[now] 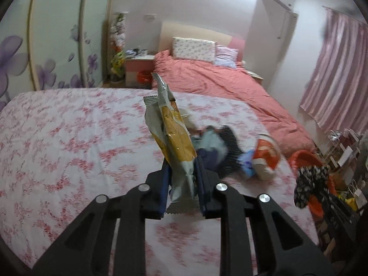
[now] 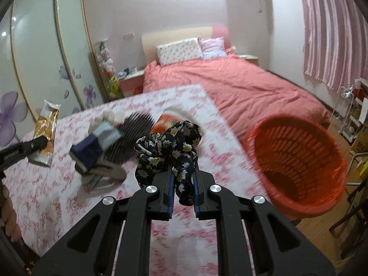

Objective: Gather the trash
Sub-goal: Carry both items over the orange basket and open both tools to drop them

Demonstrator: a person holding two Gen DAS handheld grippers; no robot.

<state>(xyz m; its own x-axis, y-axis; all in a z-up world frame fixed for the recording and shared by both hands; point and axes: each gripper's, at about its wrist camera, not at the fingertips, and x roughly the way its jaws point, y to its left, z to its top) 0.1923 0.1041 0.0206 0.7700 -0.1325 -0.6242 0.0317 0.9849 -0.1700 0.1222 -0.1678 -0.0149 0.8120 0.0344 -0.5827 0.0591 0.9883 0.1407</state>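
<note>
My left gripper (image 1: 181, 168) is shut on a yellow and grey snack wrapper (image 1: 174, 135) and holds it upright above the floral table (image 1: 69, 138). The wrapper also shows in the right wrist view (image 2: 46, 128), with the left gripper's fingers (image 2: 34, 146) on it. My right gripper (image 2: 182, 172) is shut on a dark floral cloth (image 2: 170, 142) and holds it above the table, left of an orange basket (image 2: 296, 161). The cloth (image 1: 310, 184) and the basket (image 1: 306, 158) also show at the right of the left wrist view.
On the table (image 2: 46, 184) lie a black brush (image 2: 135, 133), a dark blue and pale item (image 2: 96, 145), a slipper-like thing (image 2: 108, 172) and an orange and white container (image 1: 266, 156). A red bed (image 2: 241, 87) stands behind. Shelves (image 2: 354, 110) stand at the right.
</note>
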